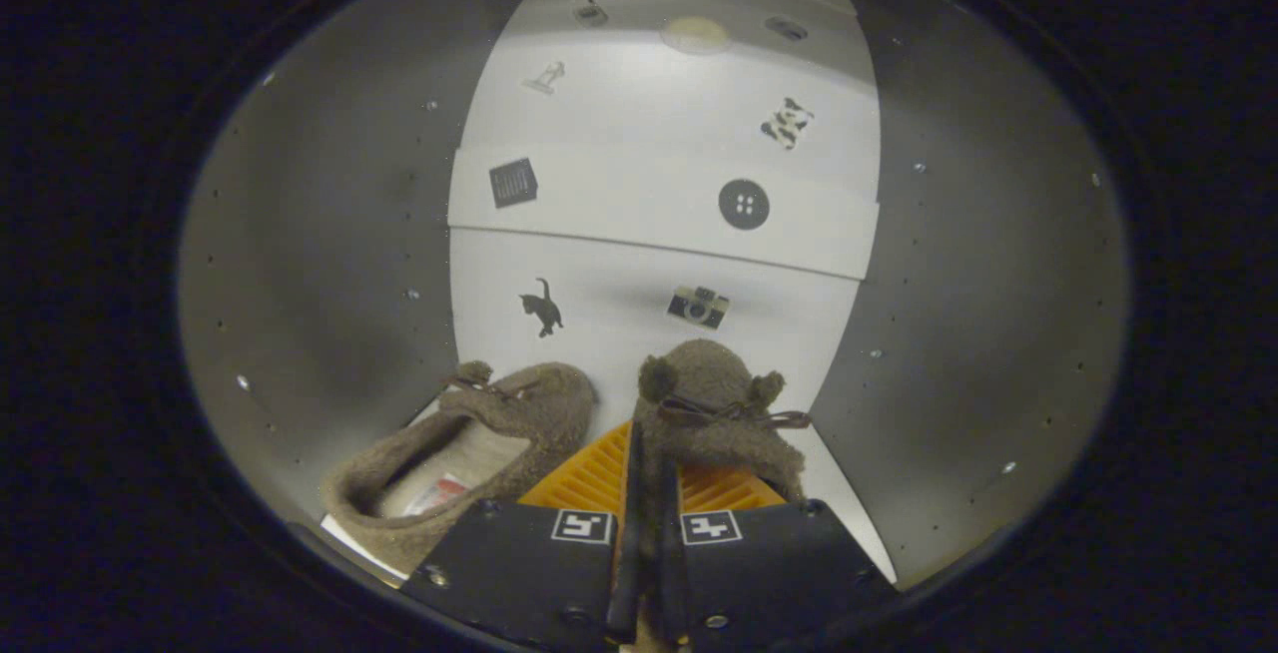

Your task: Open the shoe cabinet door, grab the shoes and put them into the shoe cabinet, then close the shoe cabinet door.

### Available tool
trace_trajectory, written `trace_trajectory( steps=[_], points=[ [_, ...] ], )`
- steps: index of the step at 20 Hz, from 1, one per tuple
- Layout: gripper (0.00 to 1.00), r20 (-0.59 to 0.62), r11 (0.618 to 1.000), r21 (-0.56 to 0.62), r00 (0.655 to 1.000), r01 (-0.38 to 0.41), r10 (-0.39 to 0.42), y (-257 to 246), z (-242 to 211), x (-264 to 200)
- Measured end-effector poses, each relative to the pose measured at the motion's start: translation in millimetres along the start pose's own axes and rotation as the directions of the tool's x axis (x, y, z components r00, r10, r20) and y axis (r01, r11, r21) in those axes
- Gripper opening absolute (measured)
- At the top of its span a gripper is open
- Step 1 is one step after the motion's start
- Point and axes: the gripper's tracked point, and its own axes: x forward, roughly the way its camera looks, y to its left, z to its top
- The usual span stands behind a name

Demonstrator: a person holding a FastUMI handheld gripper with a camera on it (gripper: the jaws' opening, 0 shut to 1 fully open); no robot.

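I am looking into the shoe cabinet (pixel 319 264), with grey side walls and a white back panel that carries small dark stickers. My gripper (pixel 644 493) is shut on a brown fuzzy shoe (pixel 714 398). Its fingers pinch the shoe's rim, and its toe, with two little ears and a bow, points at the back panel. The second brown shoe (pixel 479 433) lies just left of my fingers on the cabinet floor, its pale lining facing up. I cannot tell whether the held shoe touches the floor.
A white shelf (pixel 619 219) crosses the cabinet at mid height beyond the shoes, with another compartment above it. Rows of small holes line the side walls (pixel 988 284) close on both sides. To the right of the held shoe is bare white floor (pixel 839 478).
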Motion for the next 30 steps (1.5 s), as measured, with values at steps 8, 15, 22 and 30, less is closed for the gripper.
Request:
trace_trajectory(
  steps=[8, 15, 22, 30],
  points=[
    [0.50, -0.028, 1.000, -0.008, 0.999, 0.016, -0.016, 3.8, -1.6, -16.1],
    [0.72, -0.010, 0.997, 0.075, 1.000, 0.015, -0.014, -9.3, 4.0, -79.7],
    [0.85, 0.052, 0.989, 0.131, 0.996, -0.074, 0.067, 1.0, 32.0, -202.6],
    [0.97, 0.223, 0.990, 0.000, 0.966, -0.138, 0.134, 4.6, 72.3, -381.6]
  ],
)
